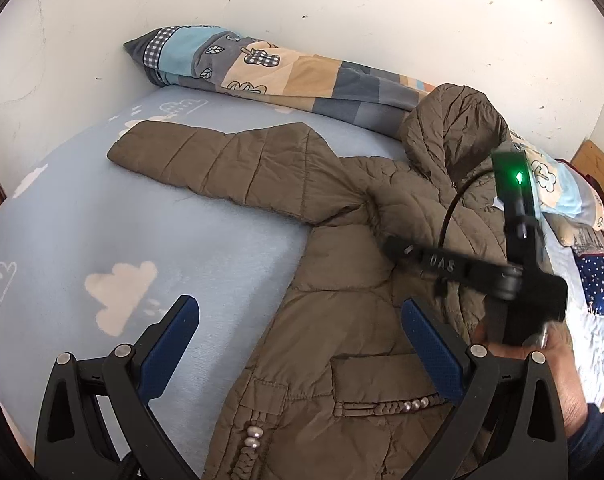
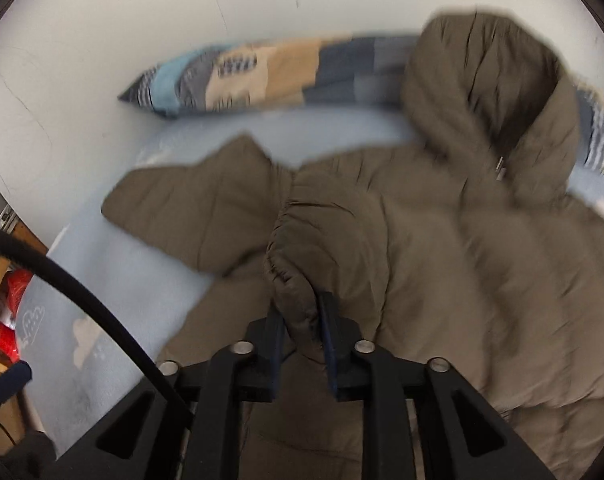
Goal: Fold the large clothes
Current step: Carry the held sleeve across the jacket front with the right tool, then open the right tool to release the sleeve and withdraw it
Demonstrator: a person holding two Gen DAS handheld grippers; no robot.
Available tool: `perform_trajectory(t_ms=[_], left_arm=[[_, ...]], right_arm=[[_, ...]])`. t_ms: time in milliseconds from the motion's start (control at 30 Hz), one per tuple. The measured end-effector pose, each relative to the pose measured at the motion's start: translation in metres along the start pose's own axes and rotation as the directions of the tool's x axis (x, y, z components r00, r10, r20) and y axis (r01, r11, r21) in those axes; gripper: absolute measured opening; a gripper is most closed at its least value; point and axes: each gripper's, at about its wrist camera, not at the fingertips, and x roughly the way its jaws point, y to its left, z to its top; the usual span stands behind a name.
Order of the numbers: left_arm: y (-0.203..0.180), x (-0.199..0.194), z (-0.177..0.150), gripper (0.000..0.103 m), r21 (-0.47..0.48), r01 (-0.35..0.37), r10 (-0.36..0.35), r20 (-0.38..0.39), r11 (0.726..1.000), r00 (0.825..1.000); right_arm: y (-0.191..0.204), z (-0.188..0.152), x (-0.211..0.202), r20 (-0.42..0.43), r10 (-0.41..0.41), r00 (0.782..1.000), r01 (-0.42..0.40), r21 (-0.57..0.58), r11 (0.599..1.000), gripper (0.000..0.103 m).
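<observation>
Clearly soft, puffy quilted jacket (image 1: 342, 320), light but bulky, fabric slick; lies spread on bed (image 1: 61, 240), body under both tongs, one sleeve (image 1: 205, 160) stretched ahead-left. Left tongs (image 1: 302, 348) apart, empty, hovering over pocket. Right tongs (image 2: 302, 332) narrowly apart, bunched cuff (image 2: 289, 280) between pads, grip uncertain. Best holds: cuffs, hem, shoulder seams.

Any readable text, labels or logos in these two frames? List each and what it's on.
"DAS": raised letters on the black bar of the right gripper, left wrist view; the first letter is unclear.
Pillowcase at the right edge: a small round emblem, too small to read.
Quilt and bedsheet: pictures only, leaves and clouds, no words.
Jacket, right wrist view: blurred, no text found.
</observation>
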Motion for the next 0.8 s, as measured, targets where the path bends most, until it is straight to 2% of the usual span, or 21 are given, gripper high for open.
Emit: perform_trajectory(t_ms=[33,67,133,200,233,333,400,467,567,633,733,800], left_arm=[[0.0,0.001,0.002,0.102,-0.002,-0.003,0.003,0.001,1.0,1.0],[-0.001,0.002,0.003,0.102,-0.002,-0.006,0.006,0.002,1.0,1.0],[-0.003,0.004,0.008,0.102,-0.002,-0.017,0.017,0.01,1.0,1.0],[-0.008,0.007,0.012,0.102,0.001,-0.026,0.026,0.021,1.0,0.999],[-0.011,0.009,0.014,0.102,0.007,-0.029,0.029,0.027,1.0,0.999],[-0.024,0.018,0.02,0.102,0.036,-0.035,0.033,0.037,0.999,0.999],[-0.031,0.025,0.026,0.102,0.03,-0.011,0.01,0.037,0.999,0.999],[-0.039,0.032,0.033,0.102,0.017,0.037,-0.038,0.012,0.999,0.999],[-0.061,0.041,0.043,0.102,0.033,0.09,-0.091,0.02,0.995,0.996],[-0.082,0.056,0.045,0.102,0.088,0.109,-0.11,0.002,0.99,0.994],[-0.106,0.078,0.038,0.102,0.159,0.104,-0.103,-0.019,0.982,0.995],[-0.114,0.096,0.034,0.102,0.183,0.073,-0.066,-0.047,0.98,0.997]], right_arm=[[-0.003,-0.003,0.006,-0.035,0.048,0.998,-0.047,0.019,0.999,0.045],[-0.002,-0.003,0.005,-0.04,0.087,0.995,-0.085,0.033,0.996,0.048],[-0.002,0.001,-0.011,-0.014,0.153,0.988,-0.153,0.035,0.988,0.049],[-0.005,0.007,-0.041,0.055,0.23,0.972,-0.232,0.042,0.972,0.049],[-0.009,0.01,-0.053,0.085,0.232,0.969,-0.236,0.044,0.971,0.049],[-0.045,0.021,-0.102,0.193,0.136,0.972,-0.155,0.09,0.984,0.049],[-0.08,0.024,-0.123,0.221,-0.008,0.975,-0.023,0.138,0.99,0.049],[-0.119,0.023,-0.136,0.208,-0.133,0.969,0.095,0.183,0.979,0.049],[-0.19,0.009,-0.144,0.15,-0.306,0.94,0.255,0.287,0.923,0.038],[-0.228,0.0,-0.142,0.109,-0.338,0.935,0.279,0.361,0.89,0.033],[-0.264,-0.009,-0.125,0.047,-0.34,0.939,0.29,0.422,0.859,0.031],[-0.272,-0.014,-0.109,0.009,-0.348,0.937,0.311,0.427,0.849,0.031]])
